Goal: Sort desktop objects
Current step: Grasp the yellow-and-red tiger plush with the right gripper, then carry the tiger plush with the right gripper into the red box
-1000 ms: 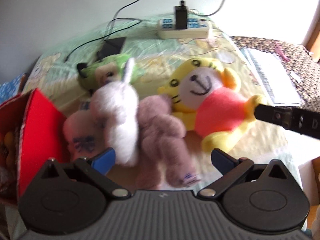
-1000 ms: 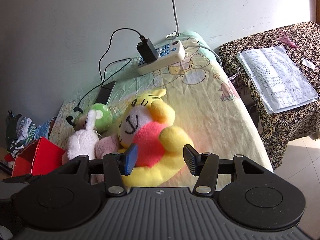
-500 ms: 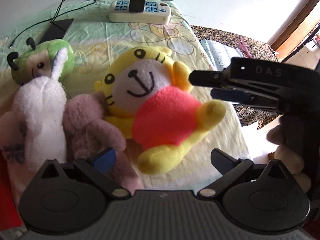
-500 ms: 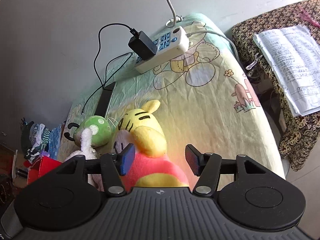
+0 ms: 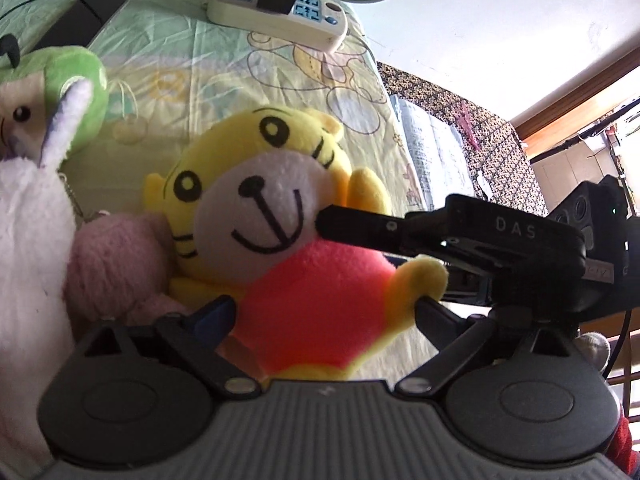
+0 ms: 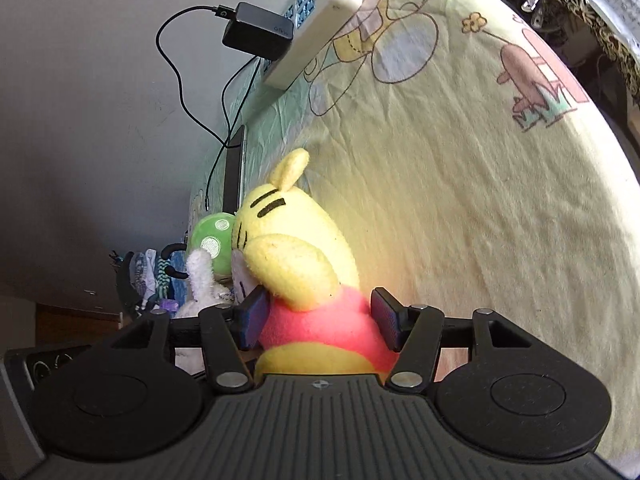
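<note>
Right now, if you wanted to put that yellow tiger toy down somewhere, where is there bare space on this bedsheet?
The widest bare patch of sheet lies right of the yellow tiger, running up toward the power strip. The left is crowded: green plush, white rabbit and pink plush sit packed together, with a phone and cables behind them.

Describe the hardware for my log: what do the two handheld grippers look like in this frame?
Both are black. The left gripper has a grey ribbed body, two round housings, silver pivot screws and blue-padded fingers. The right gripper is built alike with ribbed blue pads. Seen from the left camera, its side bears white "DAS" lettering, with a black cable trailing behind.
</note>
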The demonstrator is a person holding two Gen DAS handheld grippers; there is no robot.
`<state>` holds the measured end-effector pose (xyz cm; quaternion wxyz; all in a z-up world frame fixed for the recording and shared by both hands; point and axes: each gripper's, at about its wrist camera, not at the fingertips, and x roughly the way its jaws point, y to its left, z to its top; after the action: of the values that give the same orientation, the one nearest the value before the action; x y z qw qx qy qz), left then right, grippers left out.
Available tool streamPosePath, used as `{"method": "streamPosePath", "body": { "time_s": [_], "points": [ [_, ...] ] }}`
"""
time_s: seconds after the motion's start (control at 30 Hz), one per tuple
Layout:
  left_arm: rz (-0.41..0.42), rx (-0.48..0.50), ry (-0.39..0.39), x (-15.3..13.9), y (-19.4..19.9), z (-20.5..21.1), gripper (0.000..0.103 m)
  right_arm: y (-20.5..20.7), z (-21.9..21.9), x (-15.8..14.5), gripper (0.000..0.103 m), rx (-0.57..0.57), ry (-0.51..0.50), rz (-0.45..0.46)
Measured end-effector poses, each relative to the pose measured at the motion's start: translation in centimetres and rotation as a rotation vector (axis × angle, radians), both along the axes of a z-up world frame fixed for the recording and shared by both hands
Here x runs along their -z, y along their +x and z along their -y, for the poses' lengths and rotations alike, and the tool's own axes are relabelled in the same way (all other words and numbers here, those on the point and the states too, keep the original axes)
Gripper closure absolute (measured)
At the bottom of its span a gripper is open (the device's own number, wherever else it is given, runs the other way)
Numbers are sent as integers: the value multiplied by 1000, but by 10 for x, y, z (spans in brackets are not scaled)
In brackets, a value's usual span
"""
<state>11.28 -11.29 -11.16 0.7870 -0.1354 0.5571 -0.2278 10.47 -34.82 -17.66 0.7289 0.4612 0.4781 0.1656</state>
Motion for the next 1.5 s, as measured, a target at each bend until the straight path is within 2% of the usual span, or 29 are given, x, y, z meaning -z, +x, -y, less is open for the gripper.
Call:
{"method": "streamPosePath", "body": {
  "time_s": [0.2,0.27,0.37,0.67,0.77,0.87,1.03,1.23,1.5],
  "points": [
    [18,34,2,-4,-4,3,6,-14,2,0,56,12,35,-8],
    [25,55,-16,-8,-8,4,7,-21,2,-2,57,9,50,-19],
    [50,84,2,-14,-18,10,7,-32,0,-4,57,11,48,-28],
    [46,176,-6,-18,-63,25,7,-86,3,-9,57,36,45,-72],
    [74,212,38,-22,-82,33,7,-107,-3,-10,59,25,79,-80],
    [148,252,97,-28,-103,42,7,-127,-9,-13,59,35,96,-77],
    [185,245,91,-40,-119,32,7,-140,-17,-25,59,45,102,-29],
    [329,193,103,-80,-144,7,7,-138,-43,-60,59,-3,79,125],
    [487,103,80,-132,-162,-55,7,-130,-100,-120,58,-58,46,306]
  ]
}}
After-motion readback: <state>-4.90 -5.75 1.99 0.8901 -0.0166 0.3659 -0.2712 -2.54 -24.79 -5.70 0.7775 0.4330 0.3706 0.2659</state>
